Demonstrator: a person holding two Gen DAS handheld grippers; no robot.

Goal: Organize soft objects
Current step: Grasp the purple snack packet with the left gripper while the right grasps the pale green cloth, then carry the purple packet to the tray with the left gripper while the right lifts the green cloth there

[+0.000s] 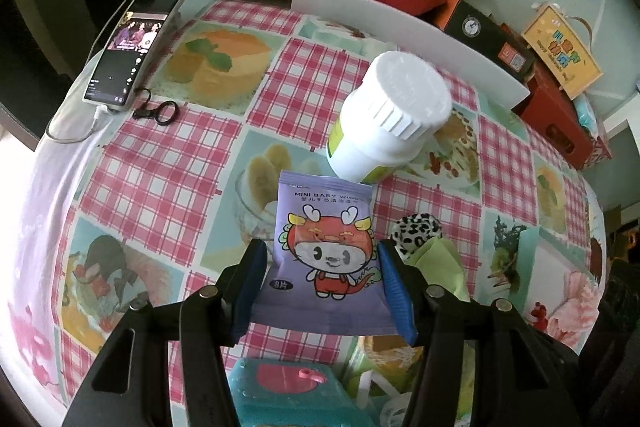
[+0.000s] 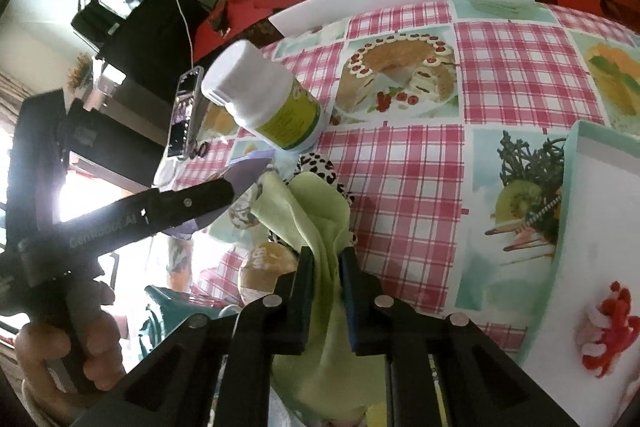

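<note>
L gripper (image 1: 320,283): jaws pinching purple wipes pack (image 1: 326,259), held above the checked desk (image 1: 160,167). R gripper (image 2: 326,291): jaws pressed tight on green cloth (image 2: 316,211), leopard-print item (image 2: 320,163) just behind it.

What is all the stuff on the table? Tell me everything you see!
wipes pack: 1, purple, between left gripper's pads
cloth: 1, light green, pinched by right gripper
scrunchie: 1, leopard print, beside cloth
bottle: 1, white, behind pack
phone: 1, dark, far left
tray: 1, white, right side
tablecloth: 1, pink checked
left gripper: 1, black
right gripper: 1, black
hand: 1, holding left gripper
</note>
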